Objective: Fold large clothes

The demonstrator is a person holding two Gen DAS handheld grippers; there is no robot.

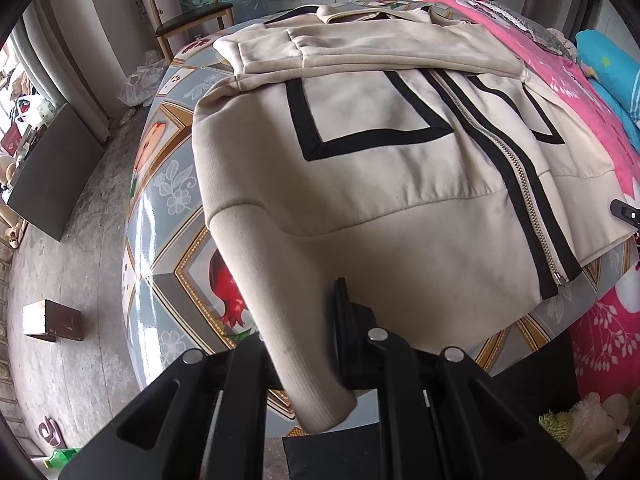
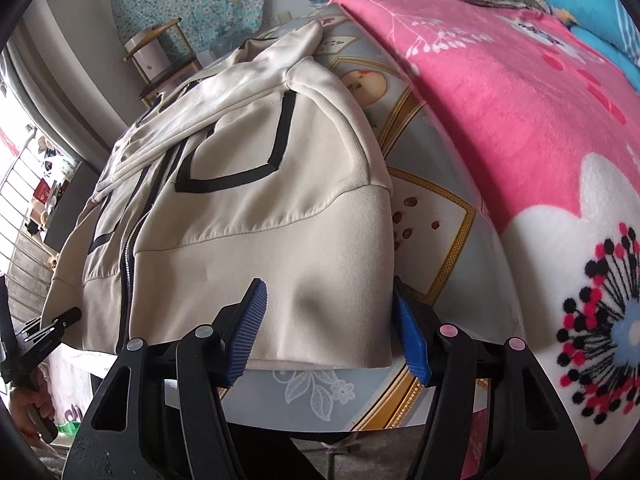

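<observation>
At 6 o'clock on the bench (image 1: 168,264), left claw (image 1: 304,360) clamps the jacket (image 1: 360,200) hem; right claw (image 2: 328,332) gapes astride it, ungripped. Next: close, lift, fold to 12 o'clock.

A bare grey concrete floor (image 1: 72,248) is seen, a wooden chair with a dark seat (image 1: 188,12) is set against the pale wall (image 1: 108,8), and a floral teal cloth (image 2: 192,4) is hung there.

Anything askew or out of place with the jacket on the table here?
The cream jacket lies zipped on the table, but its ribbed hem corner hangs off the near edge between the left tool fingers. Nothing looks spilled or damaged.
</observation>
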